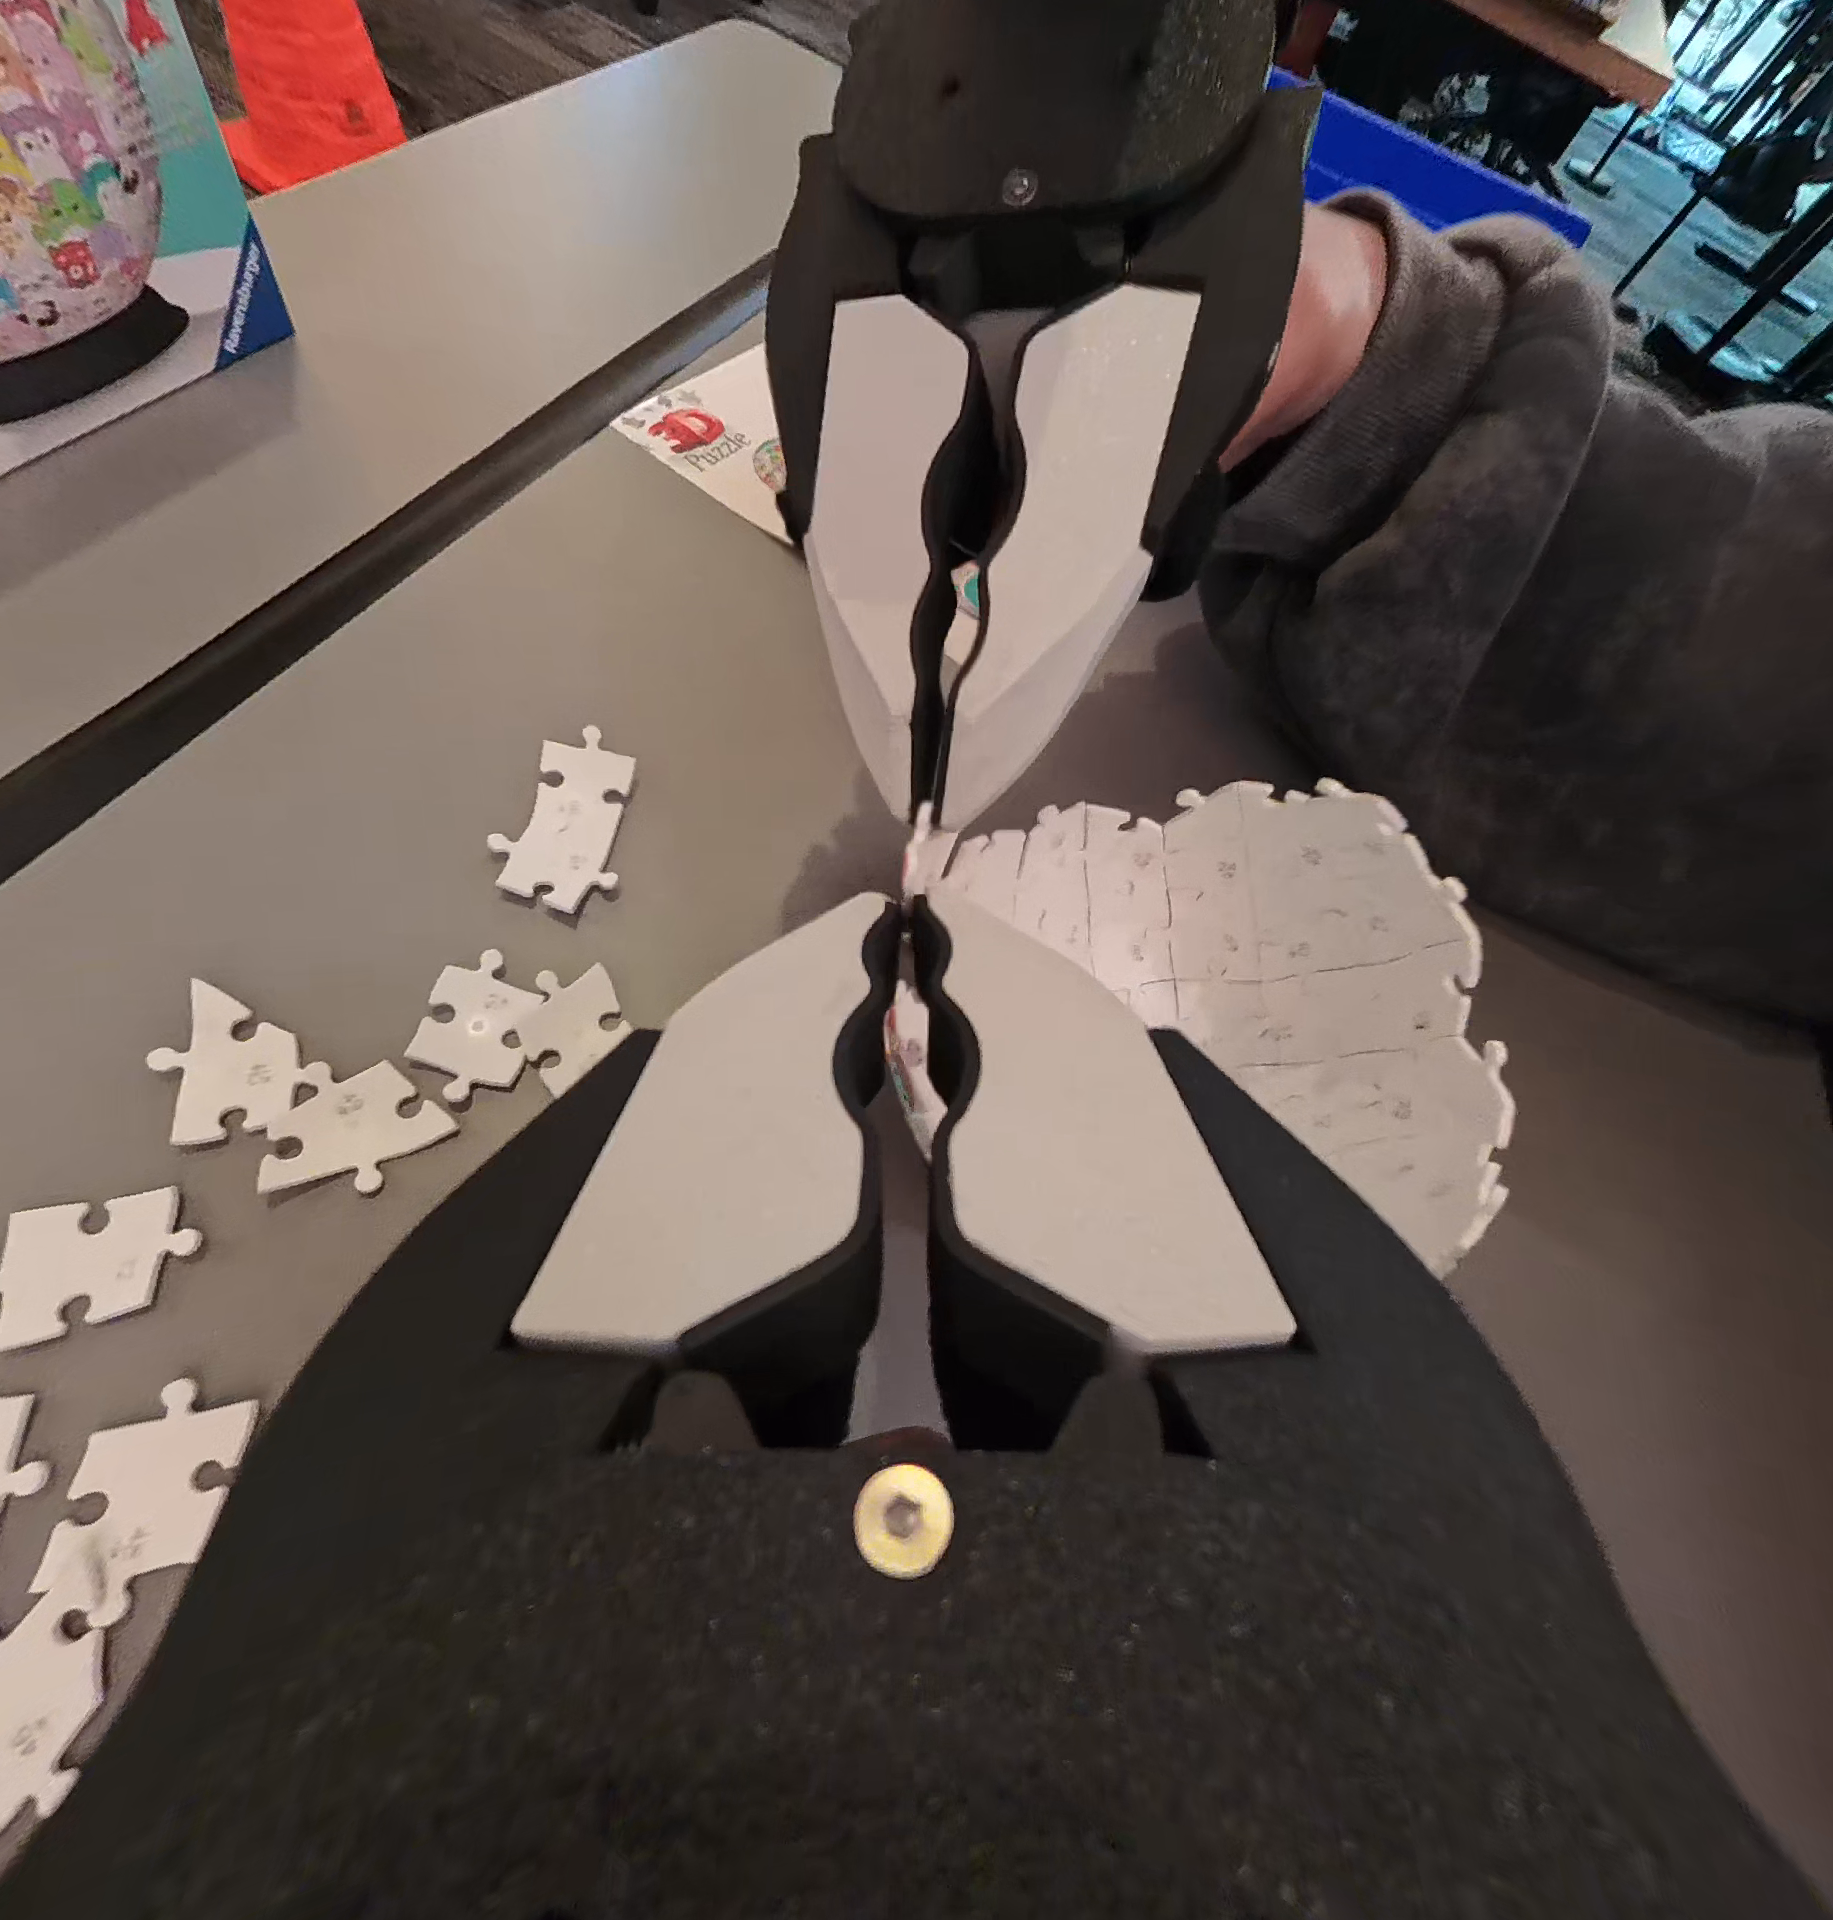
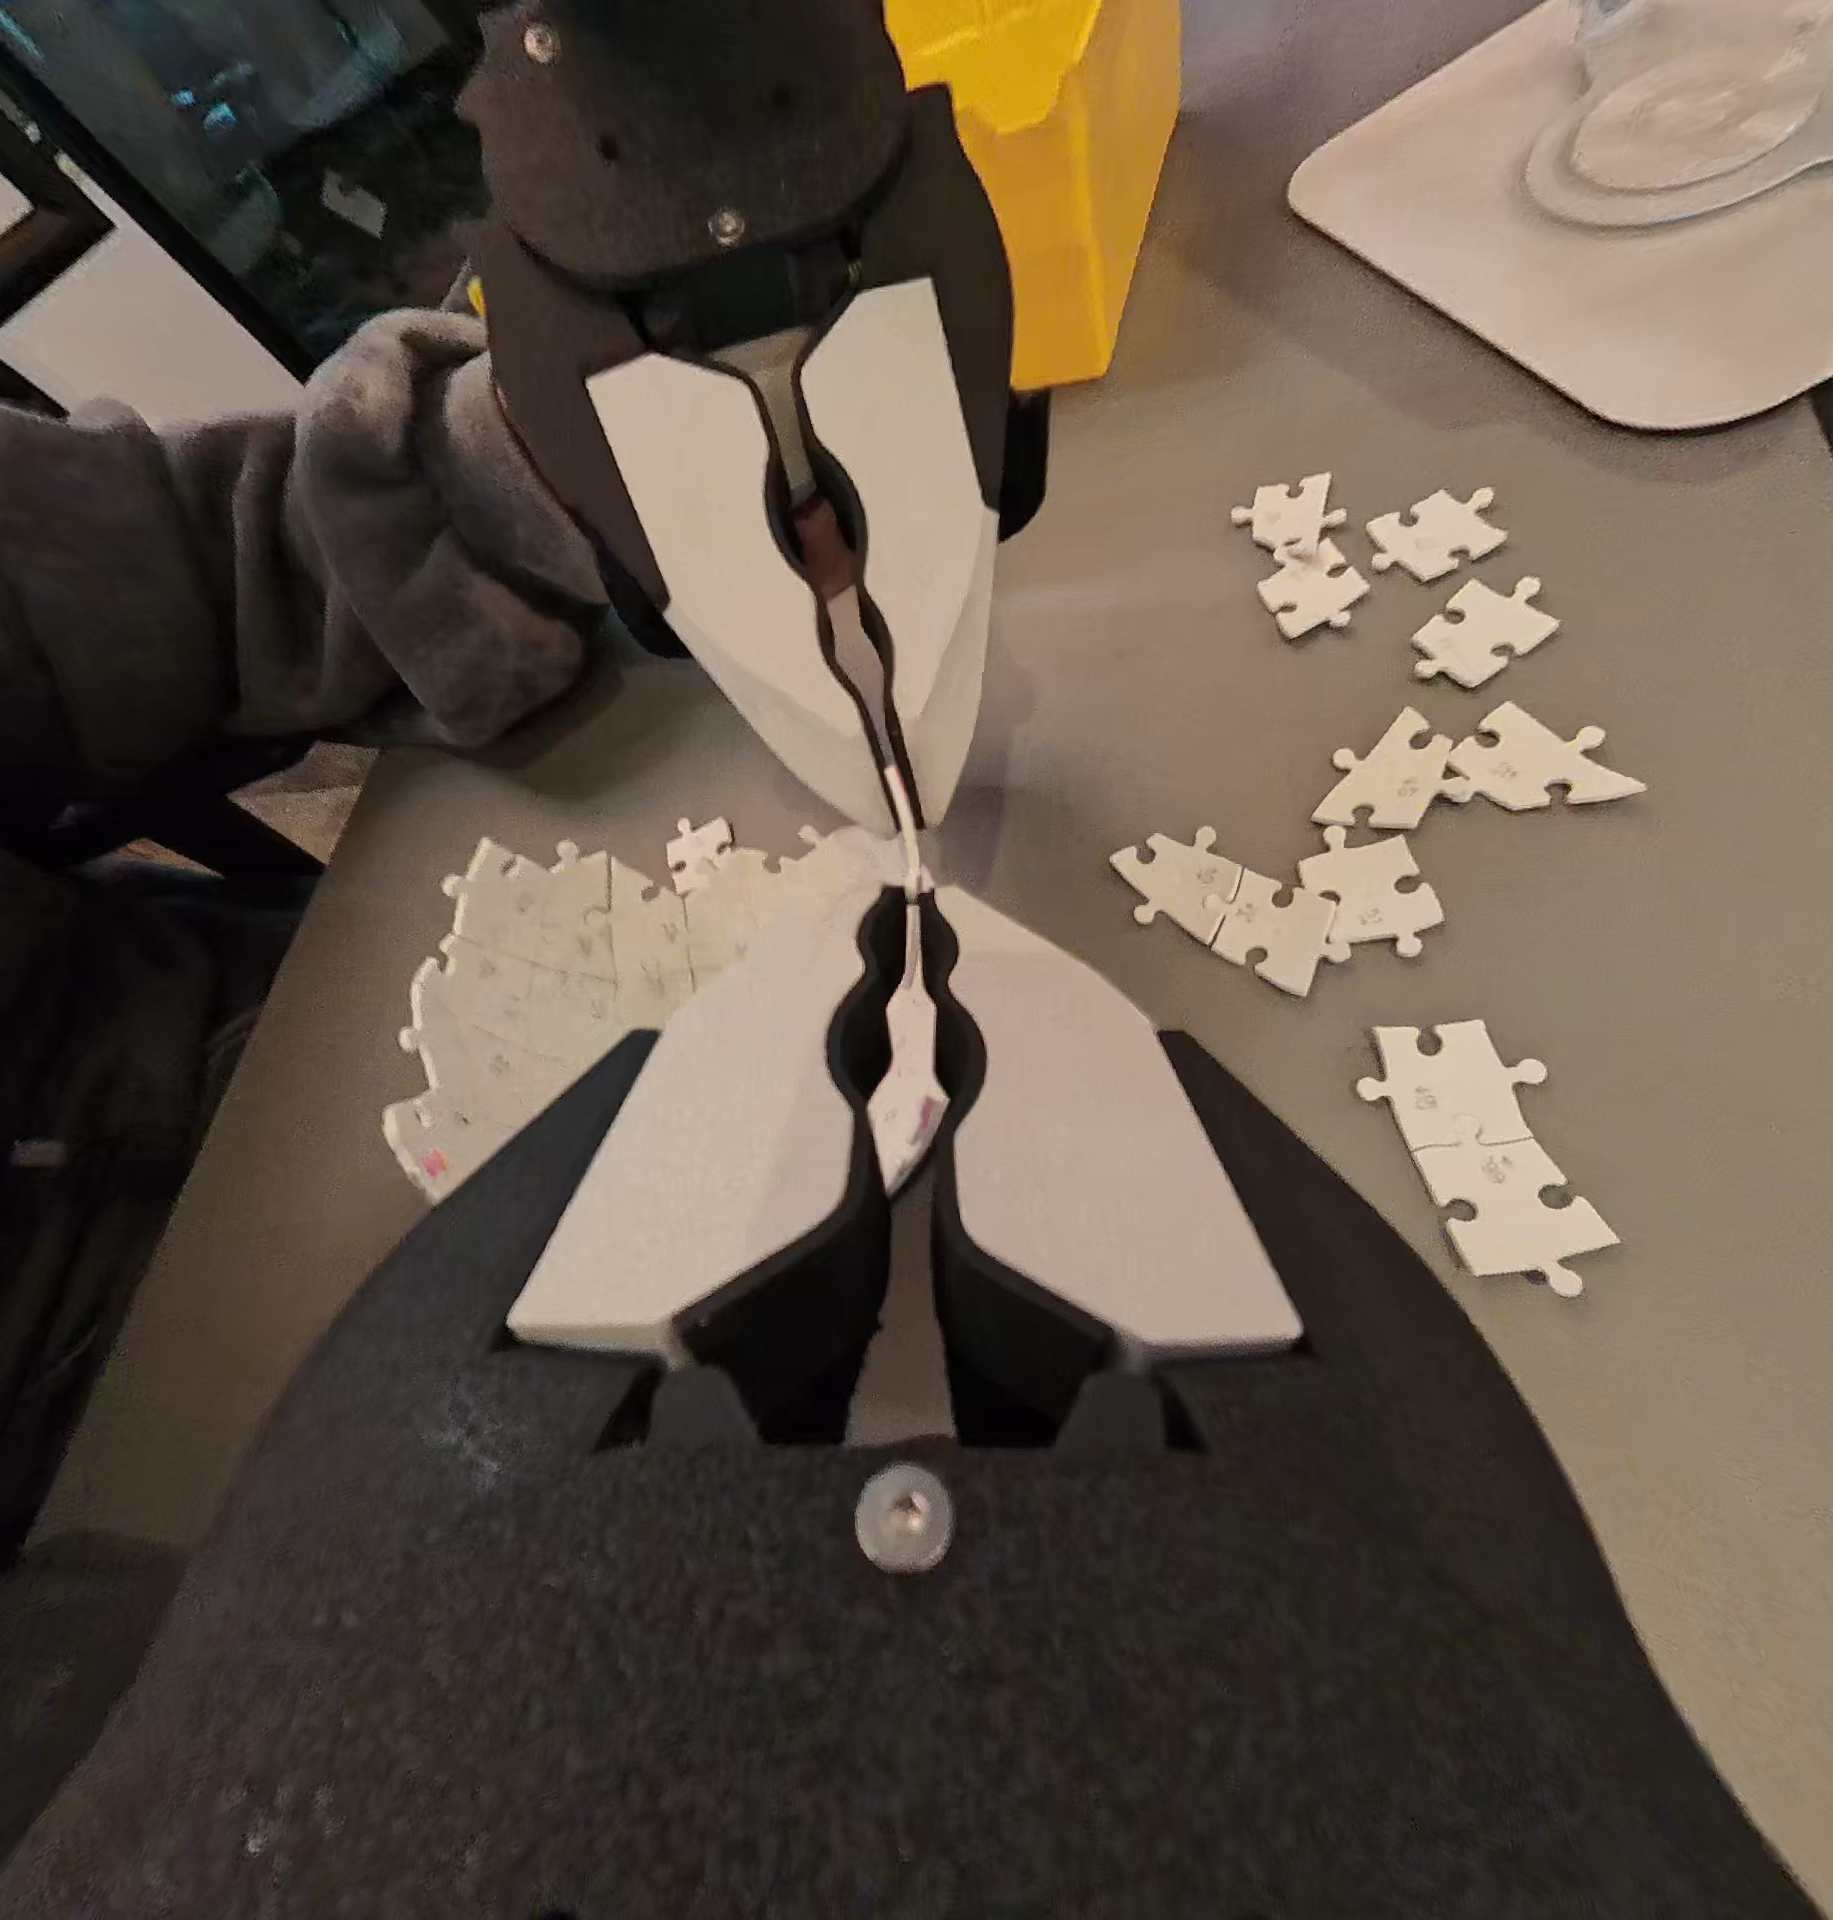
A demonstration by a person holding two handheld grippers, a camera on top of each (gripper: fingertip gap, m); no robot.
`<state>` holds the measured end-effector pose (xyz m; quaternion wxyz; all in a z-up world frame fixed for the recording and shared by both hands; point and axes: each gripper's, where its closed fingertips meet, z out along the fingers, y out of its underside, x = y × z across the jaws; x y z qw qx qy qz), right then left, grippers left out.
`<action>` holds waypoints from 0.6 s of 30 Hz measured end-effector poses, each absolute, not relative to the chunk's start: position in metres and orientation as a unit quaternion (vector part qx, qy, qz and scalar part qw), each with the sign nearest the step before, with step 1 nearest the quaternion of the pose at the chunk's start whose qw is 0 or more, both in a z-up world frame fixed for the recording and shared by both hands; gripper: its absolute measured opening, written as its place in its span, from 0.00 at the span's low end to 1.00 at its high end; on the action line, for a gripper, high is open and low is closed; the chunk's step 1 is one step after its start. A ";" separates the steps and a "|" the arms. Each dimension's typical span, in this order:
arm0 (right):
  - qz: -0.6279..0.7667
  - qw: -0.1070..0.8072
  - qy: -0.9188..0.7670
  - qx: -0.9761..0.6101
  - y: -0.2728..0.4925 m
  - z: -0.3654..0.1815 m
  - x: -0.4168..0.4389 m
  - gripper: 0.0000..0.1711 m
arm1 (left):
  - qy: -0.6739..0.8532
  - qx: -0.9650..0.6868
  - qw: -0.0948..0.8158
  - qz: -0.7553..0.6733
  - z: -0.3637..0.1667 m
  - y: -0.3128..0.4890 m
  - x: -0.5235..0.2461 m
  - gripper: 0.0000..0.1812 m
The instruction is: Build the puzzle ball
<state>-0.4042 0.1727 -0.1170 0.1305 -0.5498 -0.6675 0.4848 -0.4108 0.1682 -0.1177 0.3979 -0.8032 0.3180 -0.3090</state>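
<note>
In your left wrist view, your left gripper point(image 1: 907, 914) fingers clench the curved puzzle shell's point(image 1: 1307, 997) edge on the worktop point(image 1: 372, 644); a puzzle box point(image 1: 81, 187) stands far left. Your right wrist view shows your right gripper point(image 2: 917, 904) pinching a puzzle piece point(image 2: 910, 977) at the shell point(image 2: 538, 966), a yellow box point(image 2: 1057, 156) beyond.

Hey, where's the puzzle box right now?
The puzzle box stands at the top left of the left wrist view, on the far table section across the seam, beside an orange bag. The right wrist view does not show it.

Left gripper point(image 1: 904, 909) and right gripper point(image 2: 917, 904) clamped — tip to tip.
</note>
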 end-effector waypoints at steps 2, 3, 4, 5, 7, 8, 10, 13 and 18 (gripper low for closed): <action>0.465 0.130 -0.690 -0.540 0.170 -0.121 -0.401 0.05 | 0.324 -0.805 0.388 -0.311 -0.123 0.166 -0.409 0.01; 0.452 0.136 -0.700 -0.537 0.169 -0.121 -0.401 0.09 | 0.326 -0.805 0.386 -0.311 -0.124 0.165 -0.409 0.01; 0.440 0.145 -0.710 -0.530 0.168 -0.120 -0.401 0.09 | 0.328 -0.804 0.385 -0.313 -0.125 0.164 -0.409 0.01; 0.430 0.155 -0.721 -0.521 0.166 -0.118 -0.401 0.09 | 0.330 -0.804 0.384 -0.314 -0.126 0.163 -0.408 0.01; 0.406 0.180 -0.740 -0.505 0.164 -0.113 -0.402 0.08 | 0.332 -0.804 0.383 -0.310 -0.126 0.162 -0.408 0.01; 0.392 0.194 -0.746 -0.502 0.164 -0.111 -0.404 0.08 | 0.335 -0.802 0.383 -0.314 -0.125 0.160 -0.407 0.01; 0.372 0.207 -0.758 -0.495 0.163 -0.108 -0.407 0.07 | 0.336 -0.797 0.383 -0.323 -0.123 0.159 -0.403 0.01; 0.349 0.202 -0.771 -0.493 0.161 -0.111 -0.409 0.06 | 0.344 -0.798 0.380 -0.318 -0.124 0.157 -0.401 0.01; 0.352 0.189 -0.776 -0.488 0.160 -0.117 -0.409 0.01 | 0.342 -0.796 0.383 -0.320 -0.123 0.158 -0.401 0.01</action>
